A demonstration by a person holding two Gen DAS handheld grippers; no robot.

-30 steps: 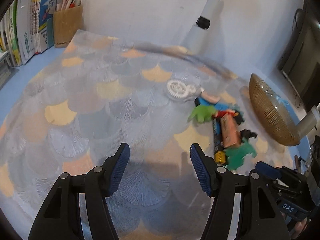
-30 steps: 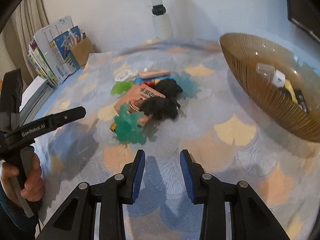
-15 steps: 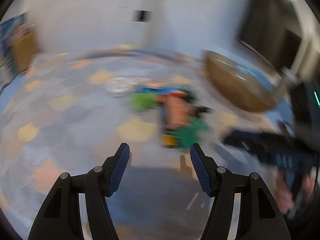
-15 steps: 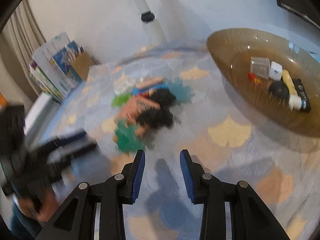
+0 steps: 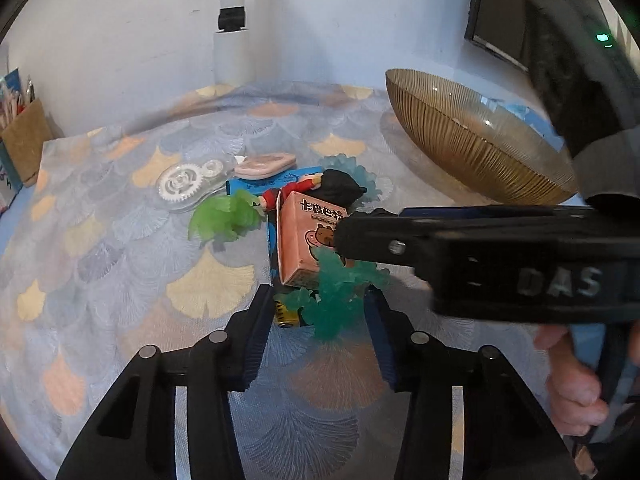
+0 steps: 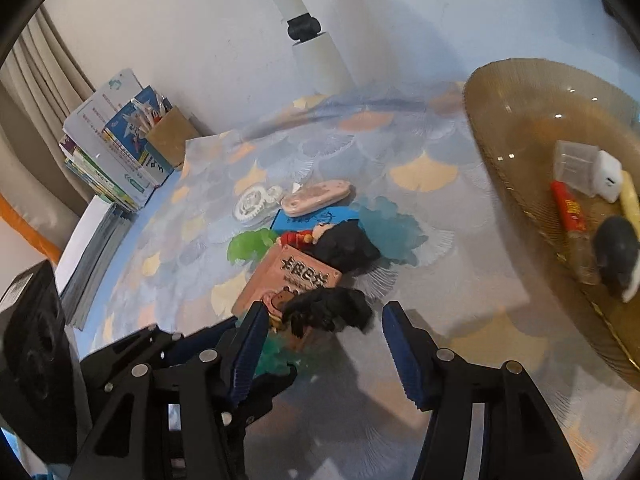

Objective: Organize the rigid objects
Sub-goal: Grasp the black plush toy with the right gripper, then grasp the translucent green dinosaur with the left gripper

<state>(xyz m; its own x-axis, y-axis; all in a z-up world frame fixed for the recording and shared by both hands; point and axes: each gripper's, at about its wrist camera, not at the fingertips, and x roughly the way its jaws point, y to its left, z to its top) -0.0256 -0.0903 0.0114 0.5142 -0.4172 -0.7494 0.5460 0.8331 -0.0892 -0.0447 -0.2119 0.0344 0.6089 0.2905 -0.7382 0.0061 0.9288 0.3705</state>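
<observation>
Two grippers over one pile, both jaw sets spread, nothing pinched. My left gripper (image 5: 316,332) straddles the teal plastic piece (image 5: 340,300), which leans against the pink carton's (image 5: 308,240) near end; a battery (image 5: 286,314) lies just beside it at 9 o'clock. My right gripper (image 6: 322,346) brackets the black furry toy (image 6: 328,312) lying on that carton. Gear (image 6: 256,204) and pink case (image 6: 316,198) sit at 11 o'clock of the pile. Amber bowl (image 6: 516,184) at 2 o'clock holds small items.
</observation>
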